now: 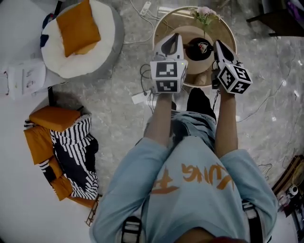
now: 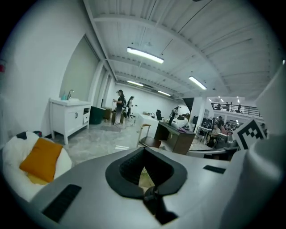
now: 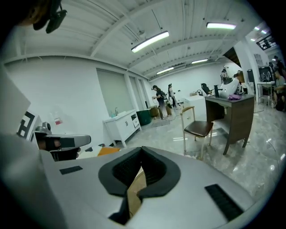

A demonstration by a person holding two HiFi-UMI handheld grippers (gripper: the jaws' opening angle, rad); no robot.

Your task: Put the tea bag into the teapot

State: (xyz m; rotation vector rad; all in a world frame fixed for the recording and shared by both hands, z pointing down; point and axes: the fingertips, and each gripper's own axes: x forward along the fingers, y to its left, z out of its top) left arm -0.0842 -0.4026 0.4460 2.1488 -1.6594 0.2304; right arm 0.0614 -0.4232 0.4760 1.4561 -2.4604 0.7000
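A dark teapot (image 1: 199, 48) stands on a tan round mat (image 1: 192, 64) on a small gold-rimmed round table (image 1: 161, 26). Something small, white and red, shows at the pot's open top; I cannot make out a tea bag anywhere. My left gripper (image 1: 172, 42) hovers just left of the pot, and my right gripper (image 1: 219, 46) just right of it. In the left gripper view the left gripper (image 2: 144, 175) has its dark pads met, nothing between. In the right gripper view the right gripper (image 3: 138, 180) is likewise shut and empty. Both point out over the room.
Pink flowers (image 1: 204, 13) stand at the table's far side. A white pouf with an orange cushion (image 1: 77, 28) sits far left, and a heap of orange and striped cushions (image 1: 64, 147) near left. Cables (image 1: 146, 78) lie beside the table. A chair (image 3: 197, 128) and desk (image 3: 232, 109) stand beyond.
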